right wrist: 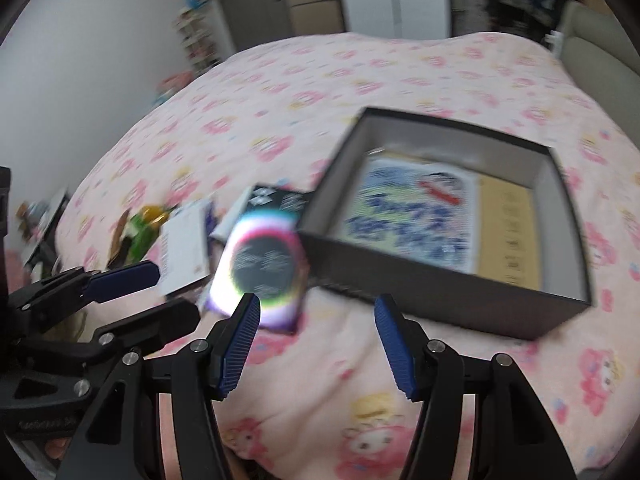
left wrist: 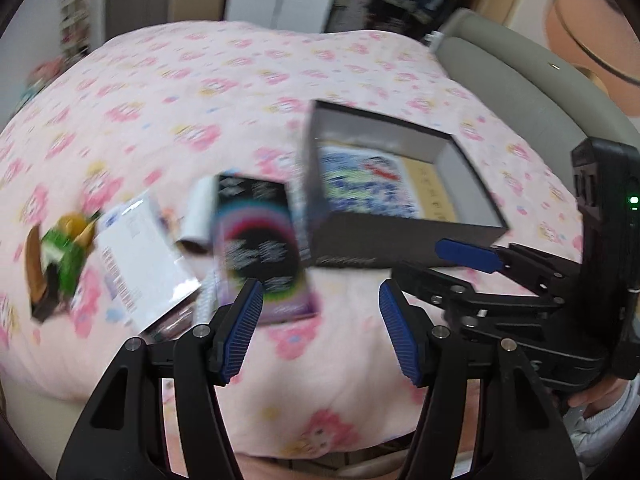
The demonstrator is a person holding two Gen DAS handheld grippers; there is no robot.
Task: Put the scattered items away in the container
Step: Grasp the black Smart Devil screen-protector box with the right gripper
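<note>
Both the left gripper and the right gripper hang wide open over the pink bedspread, holding nothing, probably because each is being lined up on the loose things before a grab. The dark open box sits on the bed with a printed sheet already flat inside. Just beside its near-left corner lie a black-and-purple card pack, a white booklet and a green toy figure, close enough for short carries.
</note>
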